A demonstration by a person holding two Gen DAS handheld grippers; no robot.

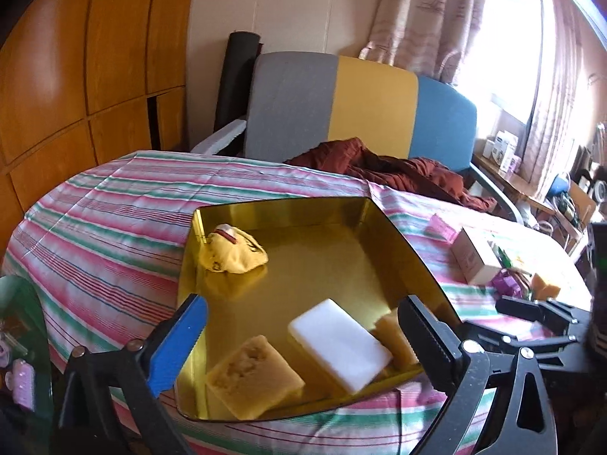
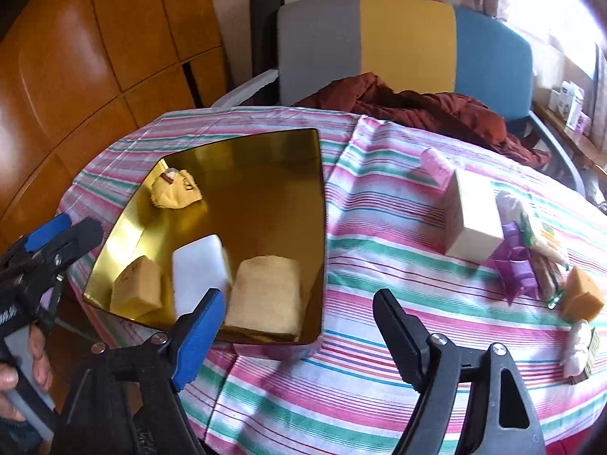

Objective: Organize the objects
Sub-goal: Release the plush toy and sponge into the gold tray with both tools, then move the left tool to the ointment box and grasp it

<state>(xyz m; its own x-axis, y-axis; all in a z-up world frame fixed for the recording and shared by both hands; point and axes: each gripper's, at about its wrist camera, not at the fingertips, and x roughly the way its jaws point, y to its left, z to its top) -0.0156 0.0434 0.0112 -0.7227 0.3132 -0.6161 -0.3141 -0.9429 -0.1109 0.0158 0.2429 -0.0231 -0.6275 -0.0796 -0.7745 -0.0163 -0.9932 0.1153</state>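
Both claws stood wide apart and held nothing. The left claw [image 1: 303, 326] and right claw [image 2: 296, 322] tilted downward. A hand [image 2: 22, 371] gripped the left claw's handle.

No text can be read: the marks on the yellow pouch [image 2: 175, 189] and the packets [image 2: 550, 242] at right are too blurred.

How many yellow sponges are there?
3. Two lie in the gold tray, one left of the white block, one right of it. The third sits outside, by the purple bow.
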